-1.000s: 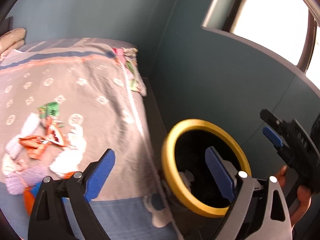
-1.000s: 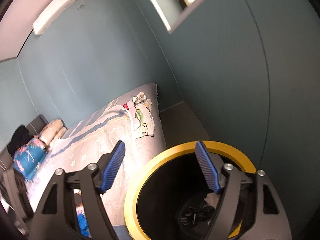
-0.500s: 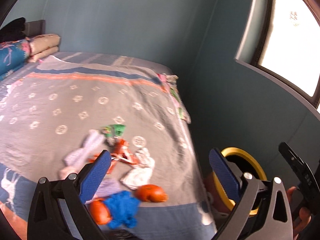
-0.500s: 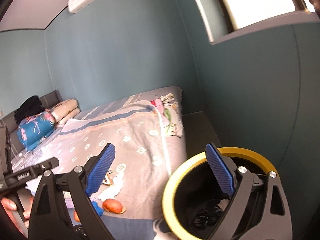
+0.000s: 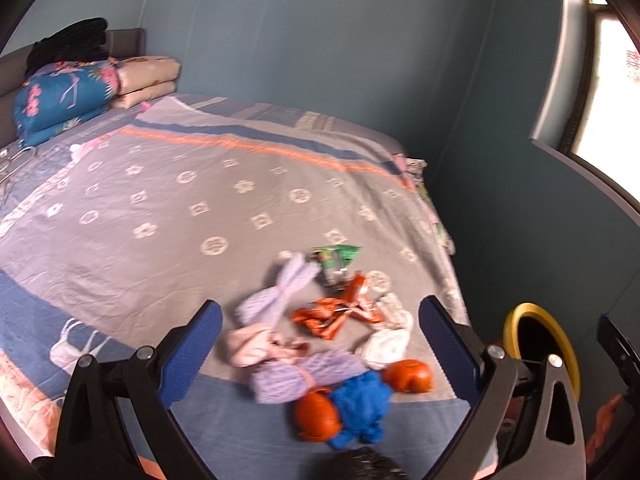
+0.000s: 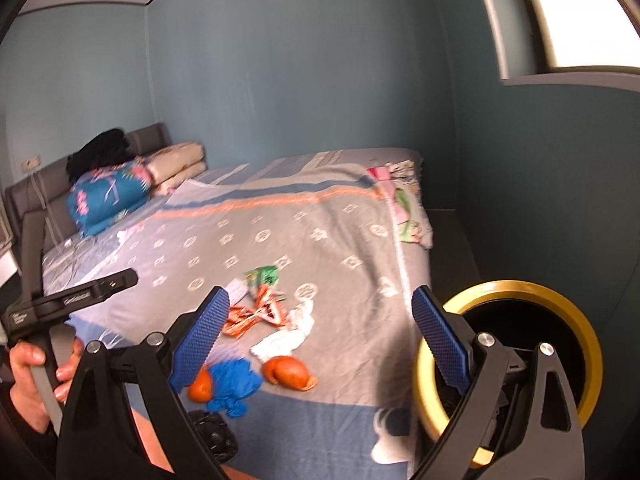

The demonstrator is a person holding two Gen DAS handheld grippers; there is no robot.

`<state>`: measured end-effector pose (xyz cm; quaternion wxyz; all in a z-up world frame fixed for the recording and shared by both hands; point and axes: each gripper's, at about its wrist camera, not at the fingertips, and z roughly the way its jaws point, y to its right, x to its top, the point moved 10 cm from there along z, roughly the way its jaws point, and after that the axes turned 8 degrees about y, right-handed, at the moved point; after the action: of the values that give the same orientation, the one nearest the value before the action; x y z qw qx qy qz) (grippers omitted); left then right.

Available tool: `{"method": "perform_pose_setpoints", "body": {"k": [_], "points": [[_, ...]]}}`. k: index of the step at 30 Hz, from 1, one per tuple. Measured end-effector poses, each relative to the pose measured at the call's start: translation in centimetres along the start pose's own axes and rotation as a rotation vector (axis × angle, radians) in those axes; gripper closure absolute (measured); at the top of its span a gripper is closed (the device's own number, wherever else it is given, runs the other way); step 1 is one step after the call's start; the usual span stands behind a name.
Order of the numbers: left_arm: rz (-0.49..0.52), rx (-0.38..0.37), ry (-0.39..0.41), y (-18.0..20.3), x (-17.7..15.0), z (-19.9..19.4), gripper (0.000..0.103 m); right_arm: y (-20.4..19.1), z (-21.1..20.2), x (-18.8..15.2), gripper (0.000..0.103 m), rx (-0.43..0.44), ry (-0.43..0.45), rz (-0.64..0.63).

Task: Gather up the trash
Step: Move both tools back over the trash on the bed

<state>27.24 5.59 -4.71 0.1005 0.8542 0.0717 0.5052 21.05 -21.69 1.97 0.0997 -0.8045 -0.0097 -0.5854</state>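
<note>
My left gripper (image 5: pixel 320 336) stands wide open with nothing between its blue pads, and so does my right gripper (image 6: pixel 320 328). A second ago both looked down into the bin; now both have swung over to the bed (image 5: pixel 168 208), and the trash pile sits ahead of the fingers instead of off to the side.

Between my left fingers lie the orange wrappers (image 5: pixel 332 316), a green packet (image 5: pixel 336 258) beyond them, pale lilac cloth bundles (image 5: pixel 280 292), white crumpled tissue (image 5: pixel 386 340), a blue crumpled glove (image 5: pixel 362 408) and two orange peel pieces, one (image 5: pixel 316 418) touching the glove on its left, the other (image 5: pixel 410 376) just to its right. All rest on the grey patterned bedcover near the bed's foot corner.

The bin (image 6: pixel 508 356), black inside with a yellow rim, stands on the floor just beside that corner; my right finger covers most of its opening, and I can make out only dark contents low down.

In the right view my left hand (image 6: pixel 36 384) grips its handle; the small print on that tool (image 6: pixel 76 300) is too blurred to read. The packet printing is unreadable too.
</note>
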Motion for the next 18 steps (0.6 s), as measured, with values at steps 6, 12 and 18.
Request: {"method": "perform_pose_setpoints", "body": {"k": [6,12,18], "points": [[-0.045,0.054,-0.032,-4.3,-1.1,1.8,0.008,-4.3,1.2,-2.0,0.014,0.070,-0.056,-0.048],[-0.071,0.091,-0.063,-7.3,-2.4,4.2,0.008,-7.0,2.4,-4.5,0.014,0.125,-0.112,-0.088],[-0.071,0.090,-0.104,-8.0,-3.4,7.1,0.008,-9.5,3.3,-7.4,0.014,0.179,-0.182,-0.114]]}}
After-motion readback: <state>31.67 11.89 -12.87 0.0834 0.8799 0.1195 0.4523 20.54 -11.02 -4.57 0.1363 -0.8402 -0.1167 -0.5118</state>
